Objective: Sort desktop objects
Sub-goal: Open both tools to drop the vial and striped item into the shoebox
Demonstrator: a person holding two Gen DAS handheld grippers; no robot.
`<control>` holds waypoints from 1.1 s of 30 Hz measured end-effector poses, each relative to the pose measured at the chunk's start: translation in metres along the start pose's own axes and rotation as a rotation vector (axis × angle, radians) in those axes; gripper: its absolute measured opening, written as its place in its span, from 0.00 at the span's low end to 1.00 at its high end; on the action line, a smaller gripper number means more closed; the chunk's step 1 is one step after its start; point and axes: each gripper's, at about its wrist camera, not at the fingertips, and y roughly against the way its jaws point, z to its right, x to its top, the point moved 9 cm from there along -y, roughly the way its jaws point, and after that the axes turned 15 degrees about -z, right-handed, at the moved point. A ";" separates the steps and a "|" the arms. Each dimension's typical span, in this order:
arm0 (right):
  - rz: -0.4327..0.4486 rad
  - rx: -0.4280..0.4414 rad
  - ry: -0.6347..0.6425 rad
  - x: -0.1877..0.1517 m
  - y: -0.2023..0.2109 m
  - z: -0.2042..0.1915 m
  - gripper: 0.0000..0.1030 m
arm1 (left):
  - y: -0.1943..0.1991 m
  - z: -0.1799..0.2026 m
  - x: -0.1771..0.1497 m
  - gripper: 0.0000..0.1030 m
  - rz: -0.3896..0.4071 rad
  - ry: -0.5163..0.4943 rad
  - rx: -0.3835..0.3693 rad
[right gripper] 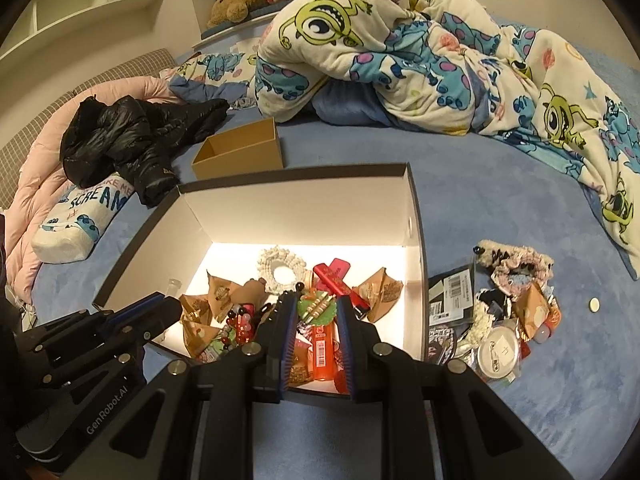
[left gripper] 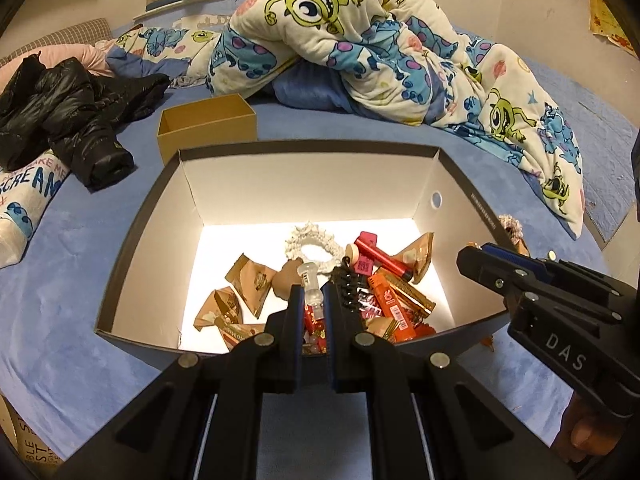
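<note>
small box [left gripper: 207, 128] behind large box [left gripper: 136, 248], jacket [left gripper: 68, 116] left

A large open box [left gripper: 460, 200], dark outside and white inside, sits on the blue bedcover. On its floor lie a white scrunchie [left gripper: 316, 246], brown triangular snack packets [left gripper: 250, 282], a red tube [left gripper: 380, 258] and an orange tube [right gripper: 322, 350]. A small clear bottle [left gripper: 311, 284] stands between the left gripper's fingers. A green card with clips [right gripper: 316, 308] sits between the right gripper's fingers. Just right of the box, a loose pile [right gripper: 504, 320] lies on the cover.

bedsheet [left gripper: 100, 240]: blue; quilt [left gripper: 360, 48]: cream, blue-green cartoon monsters; small box [left gripper: 208, 128]: tan; jacket [left gripper: 60, 112]: black
</note>
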 end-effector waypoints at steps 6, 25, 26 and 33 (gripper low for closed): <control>-0.012 -0.001 0.003 -0.003 -0.008 0.001 0.20 | -0.007 -0.002 -0.001 0.09 -0.003 0.004 -0.001; -0.020 0.008 -0.002 -0.003 -0.018 0.000 0.56 | -0.007 -0.017 0.003 0.64 0.048 0.038 0.039; -0.022 0.013 -0.007 -0.002 -0.018 0.000 0.56 | -0.006 -0.018 0.004 0.65 0.051 0.036 0.041; -0.002 0.037 -0.035 0.005 -0.006 0.004 0.57 | 0.017 -0.012 0.013 0.69 0.094 0.019 0.047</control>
